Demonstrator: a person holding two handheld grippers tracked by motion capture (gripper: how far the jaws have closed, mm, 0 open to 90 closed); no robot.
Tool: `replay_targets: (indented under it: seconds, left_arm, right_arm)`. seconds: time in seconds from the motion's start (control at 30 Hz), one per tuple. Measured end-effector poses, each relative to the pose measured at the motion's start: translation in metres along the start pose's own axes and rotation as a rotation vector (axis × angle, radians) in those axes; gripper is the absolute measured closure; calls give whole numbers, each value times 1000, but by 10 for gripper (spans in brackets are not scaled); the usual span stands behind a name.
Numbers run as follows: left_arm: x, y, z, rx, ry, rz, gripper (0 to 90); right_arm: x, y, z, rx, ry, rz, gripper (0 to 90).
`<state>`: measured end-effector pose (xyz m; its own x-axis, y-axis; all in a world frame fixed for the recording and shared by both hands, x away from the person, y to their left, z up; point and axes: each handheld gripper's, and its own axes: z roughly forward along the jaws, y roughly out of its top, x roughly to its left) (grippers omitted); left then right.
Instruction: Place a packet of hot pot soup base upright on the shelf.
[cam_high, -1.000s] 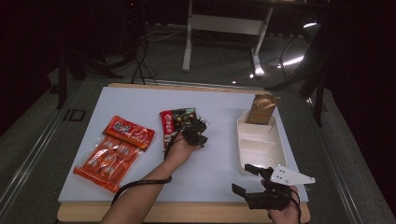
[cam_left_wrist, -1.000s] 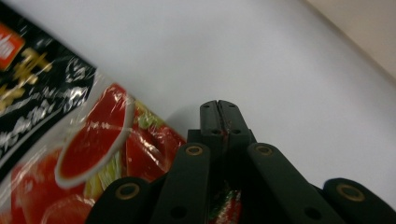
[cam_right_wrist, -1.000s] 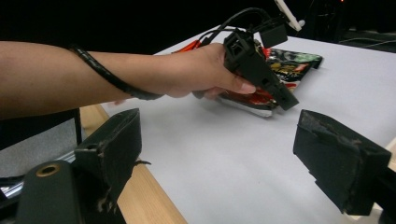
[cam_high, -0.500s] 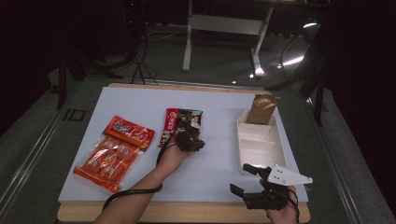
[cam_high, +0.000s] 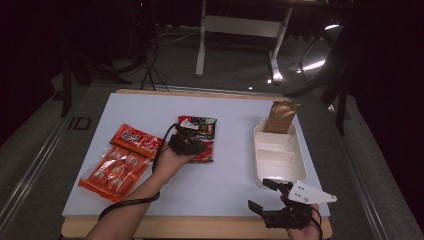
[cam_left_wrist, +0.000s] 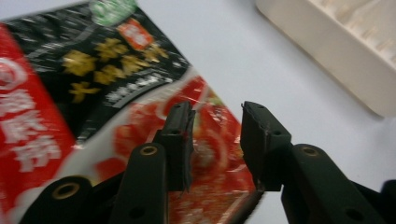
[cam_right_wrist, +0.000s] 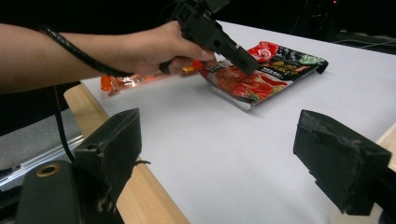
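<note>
Left gripper (cam_high: 192, 142) reaches mid-frame, fingers parted.
The red-and-black glossy noodle packet (cam_left_wrist: 93, 112) lies beneath them; right gripper (cam_high: 267, 196) fingers wide apart.

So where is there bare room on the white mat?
Free: the strip between the noodle packet and the white tray, and the far band behind both. Crowded: the left side, where two orange-red packs lie beside the left gripper.

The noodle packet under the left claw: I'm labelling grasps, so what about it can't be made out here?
- Contact: in the left gripper view the left claw hangs open over the noodle packet; touching or not is unclear.
- Print: motion-blurred there, too small in the high view.
- Near edge: hidden by the hand in the high view.
</note>
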<state>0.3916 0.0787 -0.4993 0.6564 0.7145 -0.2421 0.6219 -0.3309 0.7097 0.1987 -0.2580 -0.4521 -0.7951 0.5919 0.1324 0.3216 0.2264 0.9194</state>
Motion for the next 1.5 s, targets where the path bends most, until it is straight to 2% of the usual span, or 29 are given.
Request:
replay_targets:
  seconds: [0.07,0.13,0.23,0.37,0.47,0.6,0.73,1.0,1.2,1.33,1.4,1.43,1.5]
  left_arm:
    - [13,0,-6,-34,30,6,604]
    - [21,0,-9,-54,40,-13,595]
    - [32,2,-11,-49,69,-4,573]
    - [44,9,-12,-62,81,-24,556]
    - [53,15,-11,-62,99,-20,543]
    - [63,24,-6,-69,123,-36,542]
    - [71,27,-1,-75,138,-62,542]
    - [82,32,7,-61,179,-80,540]
    - [96,32,17,-39,208,-126,539]
    - [103,33,22,-32,243,-154,540]
    - [105,32,23,-30,242,-167,539]
    - [108,31,27,-3,265,-173,539]
    - [109,29,30,11,262,-176,529]
  right_arm:
    - [2,-3,-2,4,-4,0,153]
    - [3,-4,-5,4,-11,-6,153]
    - [5,-7,-10,-4,-24,-7,153]
    - [4,-11,-16,-11,-40,6,153]
    - [5,-14,-20,-16,-54,5,153]
    - [7,-16,-26,-28,-68,11,153]
    - [8,-17,-32,-64,-88,9,153]
    - [8,-17,-35,-79,-99,12,153]
    - [9,-18,-34,-68,-104,5,153]
    - [8,-18,-34,-66,-106,9,153]
    - [7,-18,-34,-67,-106,8,153]
    - [7,-18,-34,-66,-105,10,153]
    - [6,-19,-34,-64,-102,13,153]
